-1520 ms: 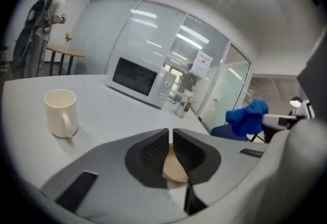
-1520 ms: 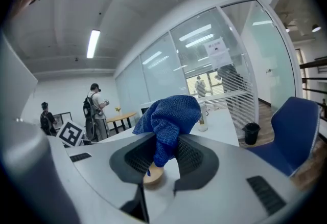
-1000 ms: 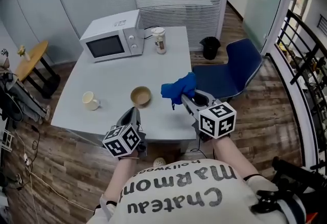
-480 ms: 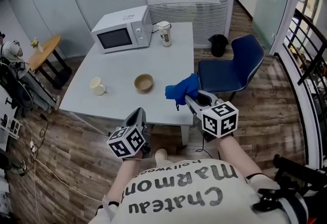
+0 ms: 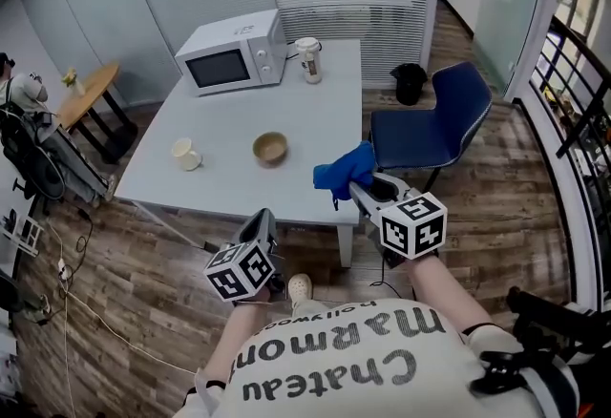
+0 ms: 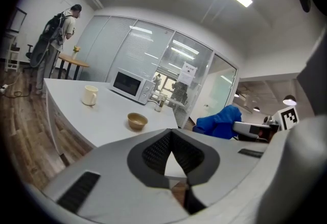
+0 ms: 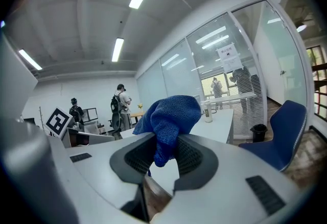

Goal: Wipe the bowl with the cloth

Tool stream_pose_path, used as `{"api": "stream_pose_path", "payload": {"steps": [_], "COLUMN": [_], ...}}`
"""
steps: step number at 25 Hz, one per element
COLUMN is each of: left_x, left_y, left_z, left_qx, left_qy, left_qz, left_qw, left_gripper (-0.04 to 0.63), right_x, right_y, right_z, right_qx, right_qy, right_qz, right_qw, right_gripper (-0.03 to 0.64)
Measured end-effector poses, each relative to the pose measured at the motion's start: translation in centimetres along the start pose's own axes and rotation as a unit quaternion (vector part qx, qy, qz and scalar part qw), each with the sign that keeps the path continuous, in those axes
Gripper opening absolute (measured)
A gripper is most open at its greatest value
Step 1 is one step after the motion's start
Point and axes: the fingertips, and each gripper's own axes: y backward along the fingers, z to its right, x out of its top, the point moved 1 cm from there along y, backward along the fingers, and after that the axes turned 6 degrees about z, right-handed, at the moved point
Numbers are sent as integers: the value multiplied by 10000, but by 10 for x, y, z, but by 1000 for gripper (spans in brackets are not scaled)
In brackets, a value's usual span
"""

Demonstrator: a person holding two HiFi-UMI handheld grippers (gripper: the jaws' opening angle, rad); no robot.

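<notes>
A tan bowl point(image 5: 271, 148) stands empty near the middle of the white table point(image 5: 239, 187); in the left gripper view the bowl point(image 6: 137, 120) lies ahead and to the left. My right gripper point(image 5: 356, 189) is shut on a bunched blue cloth point(image 5: 346, 172), held in the air at the table's front right corner. In the right gripper view the cloth point(image 7: 171, 118) bulges out above the pads. My left gripper point(image 5: 265, 221) hangs off the table's front edge, over the floor; its jaws point(image 6: 172, 142) are shut with nothing between them.
A white microwave point(image 5: 234, 49) and a lidded cup point(image 5: 307, 60) stand at the table's far side, a cream mug point(image 5: 185, 154) at the left. A blue chair point(image 5: 434, 125) is to the right of the table. People stand farther off, by a round table point(image 5: 88, 92).
The view has drawn back from the table. Both grippers have come toward the body; the left one now sits lower, off the table's edge. The cloth stays gripped.
</notes>
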Motion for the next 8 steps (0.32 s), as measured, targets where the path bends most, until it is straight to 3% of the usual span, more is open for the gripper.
{"api": "stream_pose_path", "payload": {"steps": [8], "left_x": [-2], "left_y": [-2], "left_z": [-6], "left_qx": [41], "left_qy": [101], "left_qz": [6], "left_qw": [9999], "left_gripper": [-2], "right_x": [-4], "right_y": [-1], "right_z": [3], "right_qx": [-72], "right_qy": [28], "right_qz": [-34], "right_qw": [10000], "right_gripper": [98]}}
